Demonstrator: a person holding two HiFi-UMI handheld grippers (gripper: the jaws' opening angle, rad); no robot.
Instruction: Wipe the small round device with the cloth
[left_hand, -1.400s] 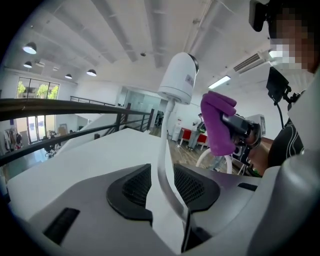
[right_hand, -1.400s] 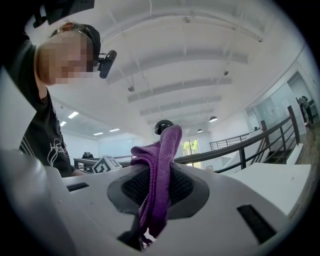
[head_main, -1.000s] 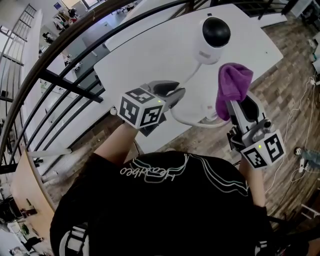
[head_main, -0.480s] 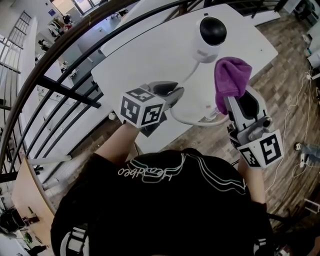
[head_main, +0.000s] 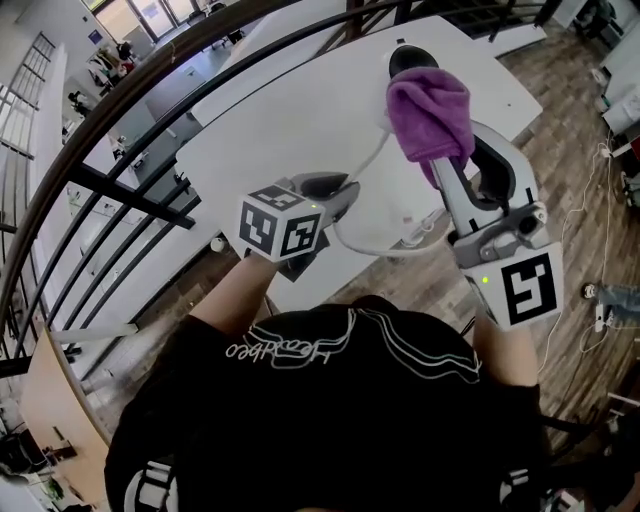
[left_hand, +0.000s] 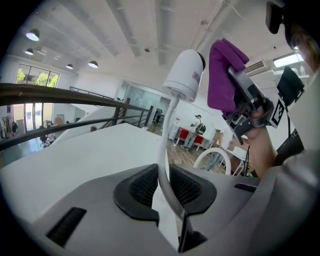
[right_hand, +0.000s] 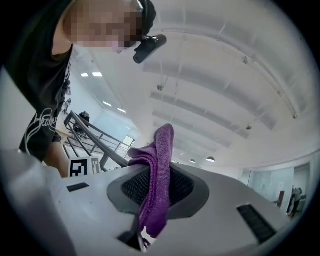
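Note:
The small round device (head_main: 403, 59) is a white head with a black face on a thin white stem (head_main: 362, 162) that rises from a ring base (head_main: 385, 248) on the white table (head_main: 290, 120). My left gripper (head_main: 345, 195) has the stem (left_hand: 165, 135) between its pads, and its jaws are closing on it. My right gripper (head_main: 455, 160) is shut on a purple cloth (head_main: 430, 110), which lies over the device's head and hides most of it. From the left gripper view the cloth (left_hand: 222, 75) is against the right side of the head (left_hand: 185, 75). The cloth (right_hand: 157, 160) hangs between the right gripper's pads.
A dark metal railing (head_main: 130, 180) runs along the table's left side. Wooden floor (head_main: 570, 150) lies to the right, with cables (head_main: 600, 300) on it. The table's near edge is just in front of my body.
My right gripper has carried the purple cloth up and away from me onto the device's head, which it now covers. The left gripper has stayed at the stem.

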